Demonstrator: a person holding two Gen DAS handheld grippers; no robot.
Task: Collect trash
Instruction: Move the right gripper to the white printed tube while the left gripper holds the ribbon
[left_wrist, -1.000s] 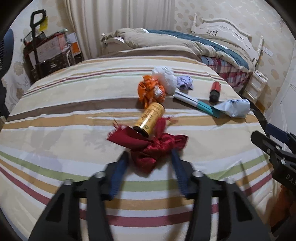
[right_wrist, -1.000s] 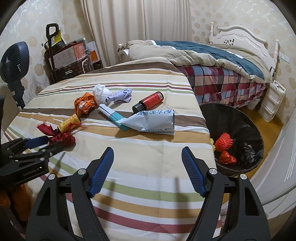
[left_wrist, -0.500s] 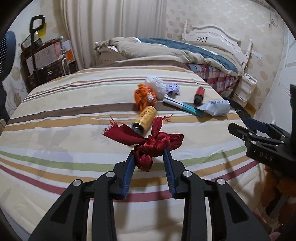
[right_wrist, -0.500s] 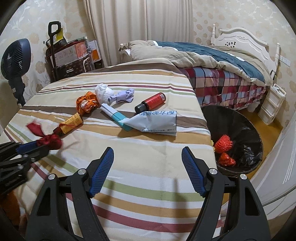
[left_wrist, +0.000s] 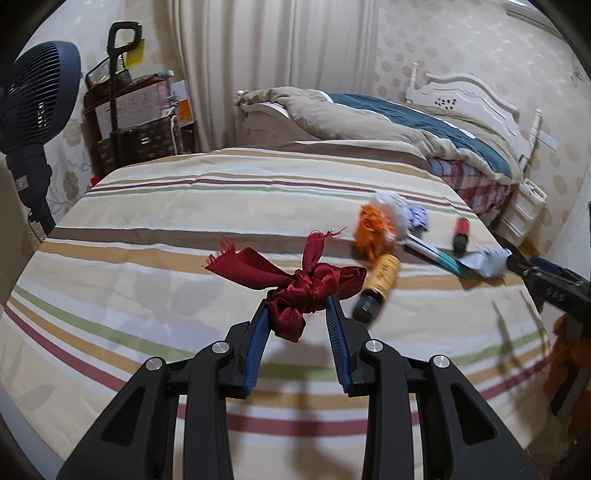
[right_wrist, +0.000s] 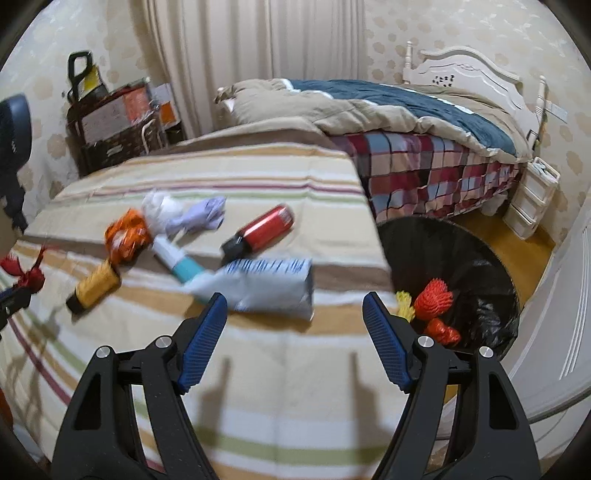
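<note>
Above the striped bedspread (left_wrist: 147, 229), left gripper (left_wrist: 298, 308) jaws clamp the red ribbon (left_wrist: 303, 284).

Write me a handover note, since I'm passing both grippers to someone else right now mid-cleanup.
Left claw: shut on the red ribbon, lifted off the striped bed.
Right claw: open, empty, hovering near the white-and-blue bag.
Bin: on the floor at the bed's right edge, already holding red and yellow scraps.
On the bed: yellow bottle, orange wrapper, white wad, lilac scrap, teal-tipped tube, red bottle, and the bag.
Left to do: drop the ribbon in the bin, then clear the rest.
</note>
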